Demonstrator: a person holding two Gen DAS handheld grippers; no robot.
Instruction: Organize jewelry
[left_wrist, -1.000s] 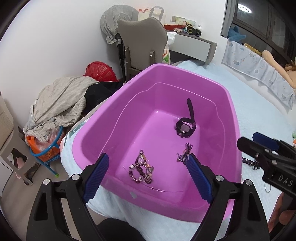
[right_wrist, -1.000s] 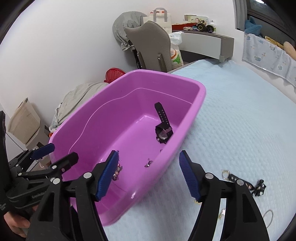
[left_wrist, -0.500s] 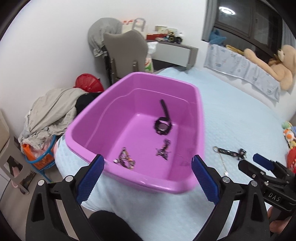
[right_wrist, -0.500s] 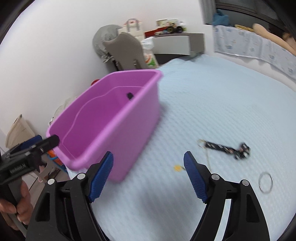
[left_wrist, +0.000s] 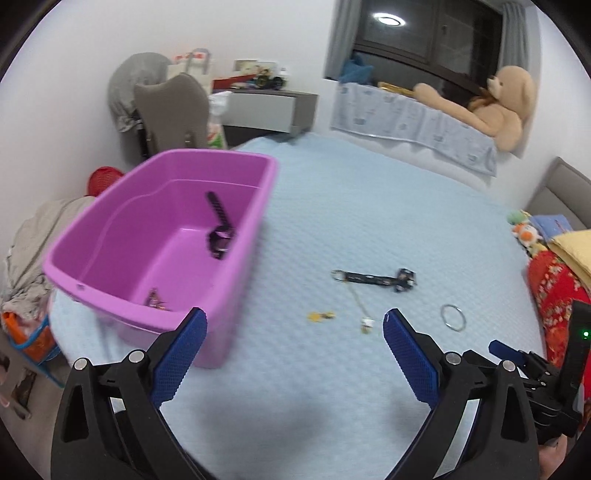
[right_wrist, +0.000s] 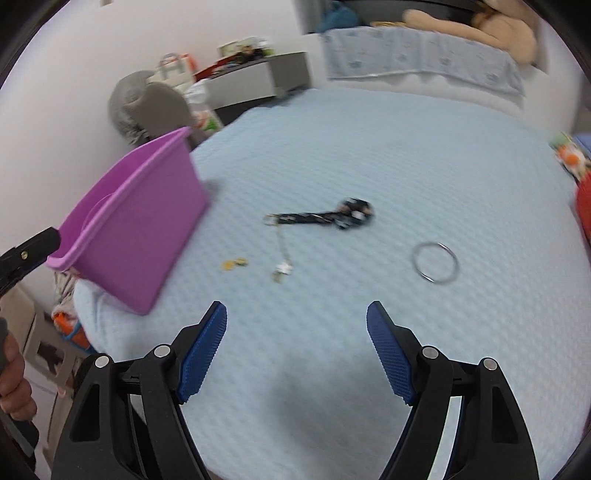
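Note:
A purple plastic tub (left_wrist: 229, 291) (right_wrist: 147, 236) stands on the light blue bed. It holds a black watch (left_wrist: 219, 236) and a beaded piece (left_wrist: 155, 300). On the bedspread to its right lie a black strap bracelet (left_wrist: 373, 278) (right_wrist: 321, 216), a thin chain necklace (left_wrist: 360, 308) (right_wrist: 282, 254), a small gold piece (left_wrist: 320, 315) (right_wrist: 233, 263) and a silver ring bangle (left_wrist: 453, 317) (right_wrist: 436, 263). My left gripper (left_wrist: 293, 345) is open and empty above the bed, right of the tub. My right gripper (right_wrist: 297, 334) is open and empty, short of the loose pieces.
A teddy bear (left_wrist: 506, 103) lies at the far side of the bed. Red and yellow fabric (left_wrist: 557, 280) sits at the right edge. A grey chair (left_wrist: 173, 110) and a laundry pile (left_wrist: 26, 251) stand on the floor left of the bed.
Both grippers have swung right, away from over the tub, and now face the loose jewelry on the bedspread. Both stay open and empty.

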